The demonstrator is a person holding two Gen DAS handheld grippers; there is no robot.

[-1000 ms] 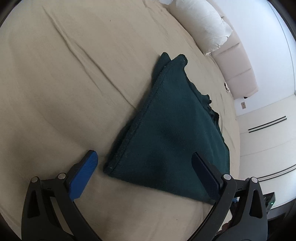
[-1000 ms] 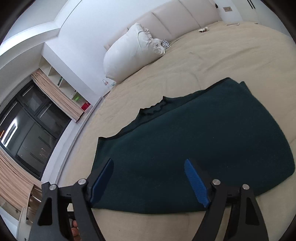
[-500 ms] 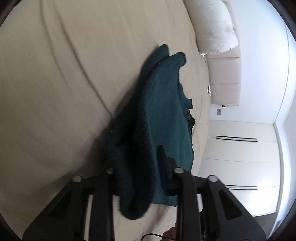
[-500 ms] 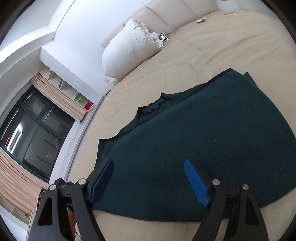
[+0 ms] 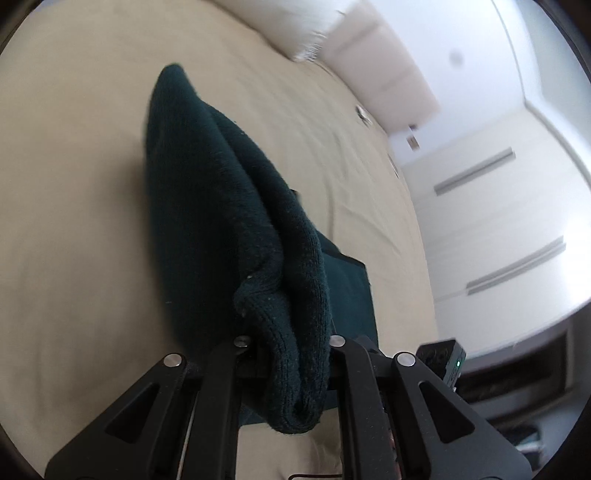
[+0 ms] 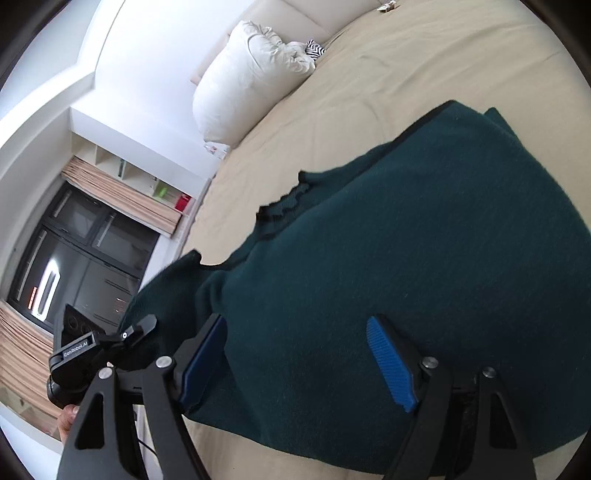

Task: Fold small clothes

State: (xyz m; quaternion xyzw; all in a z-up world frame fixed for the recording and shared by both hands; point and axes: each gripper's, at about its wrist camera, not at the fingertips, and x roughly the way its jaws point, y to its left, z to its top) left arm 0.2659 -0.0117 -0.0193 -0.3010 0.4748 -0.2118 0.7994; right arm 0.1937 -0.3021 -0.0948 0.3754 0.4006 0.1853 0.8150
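Knitwear is off the bed [image 5: 74,221] at one end now: the left gripper [image 5: 291,343], wide apart a second ago, has clamped onto the dark green sweater [image 5: 221,221] and hoisted its corner. The right gripper [image 6: 295,354] still hovers spread over the flat part, so a fold looks underway.

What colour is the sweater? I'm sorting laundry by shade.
Dark teal green; the sweater shows best in the right wrist view, spread on the bed.

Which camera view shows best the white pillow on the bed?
The right wrist view: the white pillow is sharp and nearly whole, lying before the headboard. The left wrist view shows only its blurred lower edge at the top of the picture.
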